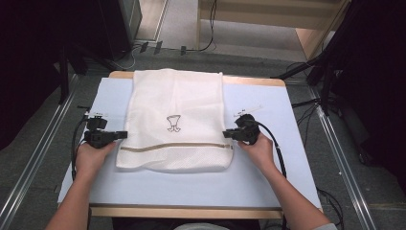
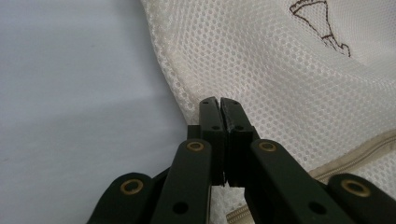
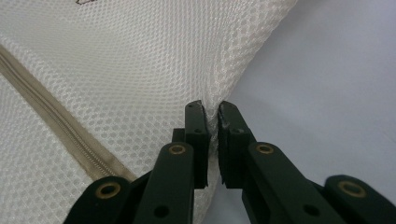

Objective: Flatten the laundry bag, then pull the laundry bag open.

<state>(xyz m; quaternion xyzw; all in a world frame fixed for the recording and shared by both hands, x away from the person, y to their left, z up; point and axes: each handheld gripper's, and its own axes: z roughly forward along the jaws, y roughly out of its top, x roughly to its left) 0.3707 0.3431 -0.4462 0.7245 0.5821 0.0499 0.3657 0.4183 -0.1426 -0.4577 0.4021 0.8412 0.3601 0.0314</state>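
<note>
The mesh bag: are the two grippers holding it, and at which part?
Yes. The left gripper pinches the left side edge of the mesh bag, and the right gripper pinches its right side edge, both just above the zipper.

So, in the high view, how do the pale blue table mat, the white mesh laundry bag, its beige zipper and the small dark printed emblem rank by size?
1. Pale blue table mat, the largest.
2. White mesh laundry bag.
3. Beige zipper, a long thin strip.
4. Small dark printed emblem, the smallest.
</note>
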